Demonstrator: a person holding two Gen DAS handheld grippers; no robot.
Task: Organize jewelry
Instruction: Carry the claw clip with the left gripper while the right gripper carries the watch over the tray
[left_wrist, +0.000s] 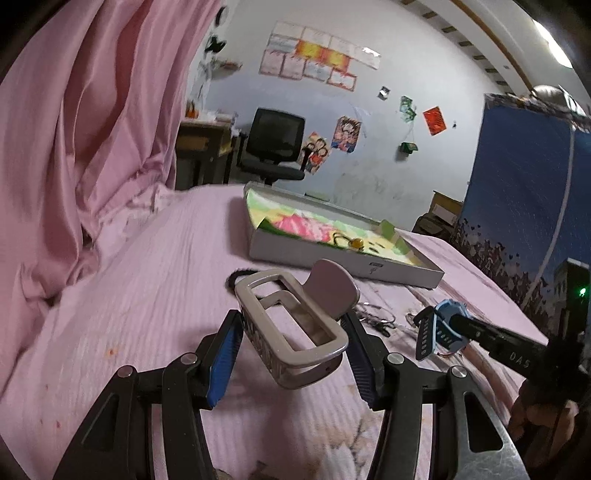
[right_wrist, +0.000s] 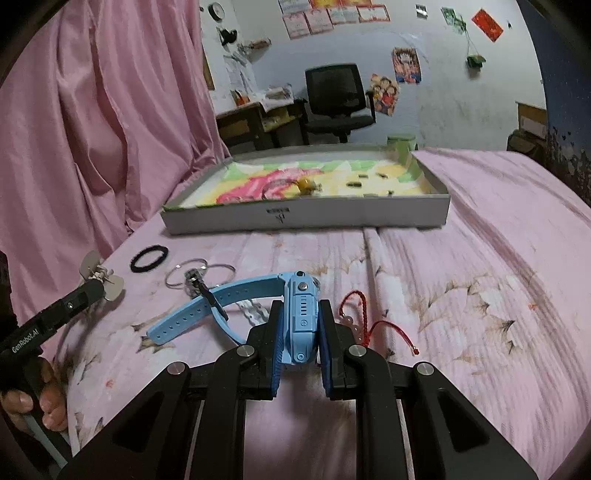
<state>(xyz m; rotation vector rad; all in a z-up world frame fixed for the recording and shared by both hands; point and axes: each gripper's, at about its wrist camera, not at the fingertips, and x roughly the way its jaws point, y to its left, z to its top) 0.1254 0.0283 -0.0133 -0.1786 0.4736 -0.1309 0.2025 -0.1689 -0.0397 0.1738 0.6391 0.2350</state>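
A beige hair claw clip (left_wrist: 332, 291) hangs above the pink bed, and my left gripper (left_wrist: 291, 332) is shut on it with a blue pad on each side. The right wrist view shows that gripper (right_wrist: 98, 286) and clip (right_wrist: 110, 291) at the far left. My right gripper (right_wrist: 301, 308) is shut on the body of a light blue watch (right_wrist: 301, 328), whose strap trails left over the sheet. The same watch (left_wrist: 448, 328) appears at the right of the left wrist view. A shallow grey box (right_wrist: 306, 218) with a colourful lining lies beyond, and a yellow bead piece (right_wrist: 308, 184) sits inside.
On the sheet before the box lie a black hair tie (right_wrist: 149, 258), silver rings (right_wrist: 199, 275), a white chain (right_wrist: 253, 310) and a red string bracelet (right_wrist: 354, 314). A pink curtain (right_wrist: 92, 110) hangs on the left. A desk and office chair (right_wrist: 338, 99) stand behind the bed.
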